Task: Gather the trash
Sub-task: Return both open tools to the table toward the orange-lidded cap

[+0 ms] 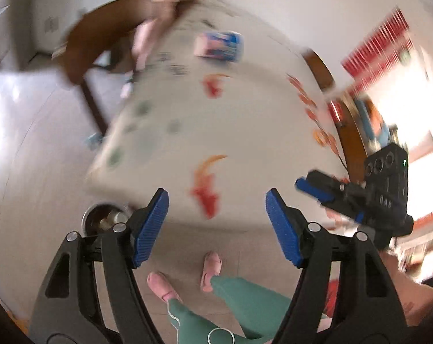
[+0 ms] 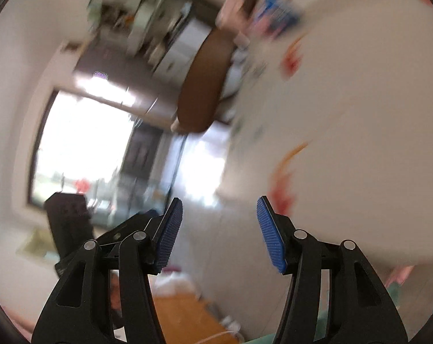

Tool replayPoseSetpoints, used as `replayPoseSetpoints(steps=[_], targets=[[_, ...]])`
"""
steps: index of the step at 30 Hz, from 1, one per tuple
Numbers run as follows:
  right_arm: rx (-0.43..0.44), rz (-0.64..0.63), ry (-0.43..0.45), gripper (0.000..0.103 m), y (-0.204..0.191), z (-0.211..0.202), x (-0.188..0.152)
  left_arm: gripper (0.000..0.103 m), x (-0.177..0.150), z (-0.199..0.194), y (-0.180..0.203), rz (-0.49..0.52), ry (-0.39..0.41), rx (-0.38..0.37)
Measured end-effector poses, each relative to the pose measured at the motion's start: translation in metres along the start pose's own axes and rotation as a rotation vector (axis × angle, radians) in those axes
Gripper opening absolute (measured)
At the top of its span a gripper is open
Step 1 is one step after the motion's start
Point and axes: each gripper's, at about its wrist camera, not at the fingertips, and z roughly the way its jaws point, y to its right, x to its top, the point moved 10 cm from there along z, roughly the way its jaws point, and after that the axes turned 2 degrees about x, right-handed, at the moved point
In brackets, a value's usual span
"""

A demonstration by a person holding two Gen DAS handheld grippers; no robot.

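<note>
Left wrist view looks steeply down past the left gripper (image 1: 217, 223), its blue pads (image 1: 152, 226) spread apart with nothing between them. Below stand the person's legs in green trousers (image 1: 245, 298) and pink slippers (image 1: 211, 269) on the floor. At 3 o'clock the right gripper (image 1: 317, 190) hangs over the table edge; in its own view (image 2: 219, 235) the jaws are parted and empty too. A blue and pink carton (image 1: 218, 46), blurred, sits on the pale tablecloth (image 1: 245, 120) at 12 o'clock. A round metal bin (image 1: 101, 219) stands at 8 o'clock on the floor; its contents are unclear.
</note>
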Motion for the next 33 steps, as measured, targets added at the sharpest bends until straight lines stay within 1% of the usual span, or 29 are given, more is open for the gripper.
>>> replayPoseSetpoints(steps=[1, 2, 3, 4, 5, 6, 8, 11, 13, 16, 19, 20, 22, 26, 30, 33], targets=[[-0.031, 0.015, 0.038, 0.056, 0.018, -0.020, 0.014, 0.072, 0.007, 0.009, 0.017, 0.044, -0.006, -0.011], [-0.051, 0.023, 0.066, 0.056, 0.032, -0.035, 0.024, 0.074, 0.011, 0.017, 0.034, 0.079, -0.013, -0.016], [-0.070, 0.027, 0.091, 0.057, 0.045, -0.049, 0.034, 0.074, 0.019, 0.028, 0.057, 0.110, -0.024, -0.041], [-0.108, 0.035, 0.121, 0.059, 0.066, -0.069, 0.049, 0.074, 0.022, 0.036, 0.074, 0.122, -0.035, -0.062], [-0.126, 0.038, 0.143, 0.064, 0.080, -0.083, 0.060, 0.074, 0.027, 0.045, 0.088, 0.132, -0.048, -0.059], [-0.153, 0.041, 0.158, 0.066, 0.096, -0.095, 0.069, 0.074, 0.034, 0.059, 0.107, 0.159, -0.055, -0.059], [-0.179, 0.048, 0.179, 0.066, 0.128, -0.111, 0.089, 0.074, 0.047, 0.085, 0.140, 0.194, -0.059, -0.069], [-0.215, 0.073, 0.181, 0.066, 0.171, -0.133, 0.114, 0.074, 0.067, 0.128, 0.177, 0.161, -0.086, -0.089], [-0.261, 0.056, 0.177, 0.066, 0.199, -0.145, 0.137, 0.074, 0.080, 0.152, 0.189, 0.151, -0.091, -0.069], [-0.311, 0.057, 0.153, 0.066, 0.234, -0.156, 0.159, 0.074, 0.095, 0.173, 0.203, 0.119, -0.090, -0.046], [-0.372, 0.033, 0.124, 0.071, 0.258, -0.153, 0.177, 0.074, 0.105, 0.187, 0.202, 0.099, -0.096, -0.010], [-0.389, 0.027, 0.118, 0.071, 0.265, -0.152, 0.182, 0.074, 0.108, 0.190, 0.201, 0.088, -0.099, -0.003], [-0.398, 0.033, 0.109, 0.071, 0.275, -0.147, 0.186, 0.074, 0.113, 0.200, 0.201, 0.078, -0.114, 0.007], [-0.436, 0.038, 0.086, 0.071, 0.293, -0.134, 0.195, 0.074, 0.120, 0.220, 0.200, 0.114, -0.137, 0.046], [-0.490, 0.048, 0.068, 0.072, 0.307, -0.124, 0.202, 0.074, 0.130, 0.244, 0.196, 0.102, -0.170, 0.041], [-0.525, 0.046, 0.073, 0.075, 0.310, -0.120, 0.208, 0.074, 0.135, 0.256, 0.197, 0.105, -0.190, 0.034]])
